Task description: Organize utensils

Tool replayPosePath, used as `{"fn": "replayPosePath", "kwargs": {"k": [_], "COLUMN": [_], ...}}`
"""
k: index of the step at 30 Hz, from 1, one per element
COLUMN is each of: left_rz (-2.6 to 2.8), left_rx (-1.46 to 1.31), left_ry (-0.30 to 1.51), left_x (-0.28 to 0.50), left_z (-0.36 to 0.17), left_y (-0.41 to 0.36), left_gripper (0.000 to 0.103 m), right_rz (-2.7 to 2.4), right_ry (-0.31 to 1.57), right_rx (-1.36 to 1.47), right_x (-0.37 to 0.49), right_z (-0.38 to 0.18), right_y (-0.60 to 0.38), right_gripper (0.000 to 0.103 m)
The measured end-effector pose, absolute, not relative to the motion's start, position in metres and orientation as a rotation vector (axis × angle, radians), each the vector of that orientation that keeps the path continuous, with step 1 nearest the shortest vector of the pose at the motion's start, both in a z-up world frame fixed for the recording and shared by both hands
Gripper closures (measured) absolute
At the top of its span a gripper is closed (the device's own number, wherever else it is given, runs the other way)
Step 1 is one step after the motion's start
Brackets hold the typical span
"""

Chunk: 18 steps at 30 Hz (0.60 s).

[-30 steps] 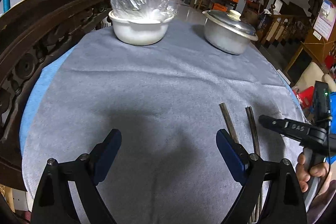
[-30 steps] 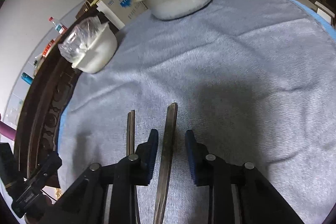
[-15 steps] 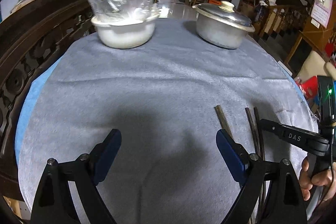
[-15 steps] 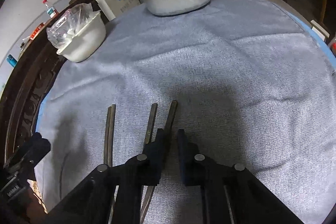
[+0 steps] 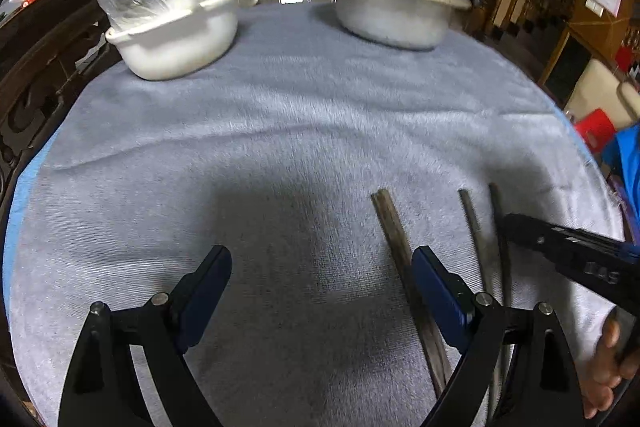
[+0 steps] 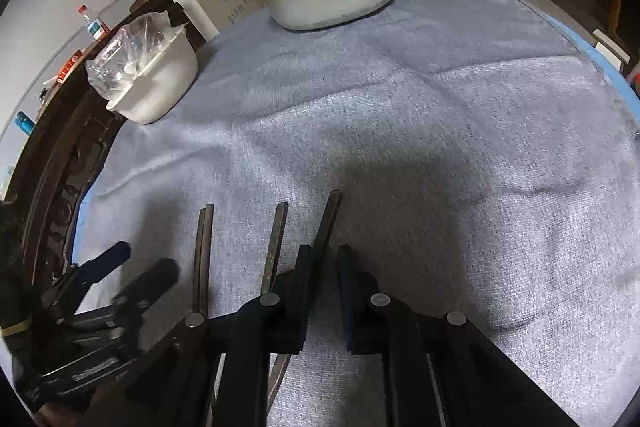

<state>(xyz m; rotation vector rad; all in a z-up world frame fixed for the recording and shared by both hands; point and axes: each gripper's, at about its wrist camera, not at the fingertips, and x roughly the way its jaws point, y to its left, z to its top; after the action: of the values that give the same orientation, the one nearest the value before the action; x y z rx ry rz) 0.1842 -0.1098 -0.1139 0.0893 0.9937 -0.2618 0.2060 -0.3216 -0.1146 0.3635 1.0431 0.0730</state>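
Observation:
Several dark chopsticks lie on the grey cloth [image 5: 280, 131]. In the left wrist view a pair [image 5: 394, 227] lies by my right finger, with two single sticks [image 5: 472, 219] further right. My left gripper [image 5: 320, 287] is open and empty, low over the cloth. In the right wrist view the pair [image 6: 203, 247], a single stick [image 6: 276, 239] and another stick [image 6: 326, 223] lie side by side. My right gripper [image 6: 325, 259] is nearly closed with a narrow gap; the rightmost stick runs under its left finger, not gripped.
A white bowl covered with plastic film [image 5: 172, 27] stands at the far left and a lidded metal pot [image 5: 394, 7] at the far right of the round table. A carved dark wooden chair back [image 5: 36, 67] borders the left edge.
My left gripper moved forward, so bowl and pot loom larger. My right gripper let go of the stick, narrowed and shifted right; the stick now lies beside the others.

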Motion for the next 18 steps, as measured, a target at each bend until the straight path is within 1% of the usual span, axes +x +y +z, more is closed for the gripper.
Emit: {"fn": "replayPosePath", "kwargs": {"k": [3, 12, 18], "left_rz": [-0.262, -0.249, -0.253], "left_rx": [0.079, 0.08, 0.084], "left_ry": [1.022, 1.021, 1.027], "left_x": [0.189, 0.201, 0.205], "left_z": [-0.123, -0.122, -0.122], "left_y": [-0.112, -0.107, -0.123], "left_gripper": [0.011, 0.011, 0.01], "right_rz": [0.082, 0.114, 0.112], "right_ry": [1.029, 1.02, 1.018], "right_rx": [0.379, 0.42, 0.415], "right_x": [0.203, 0.2, 0.2], "right_z": [-0.116, -0.118, -0.118], "right_y": [-0.324, -0.332, -0.33], "right_gripper": [0.089, 0.09, 0.09]}}
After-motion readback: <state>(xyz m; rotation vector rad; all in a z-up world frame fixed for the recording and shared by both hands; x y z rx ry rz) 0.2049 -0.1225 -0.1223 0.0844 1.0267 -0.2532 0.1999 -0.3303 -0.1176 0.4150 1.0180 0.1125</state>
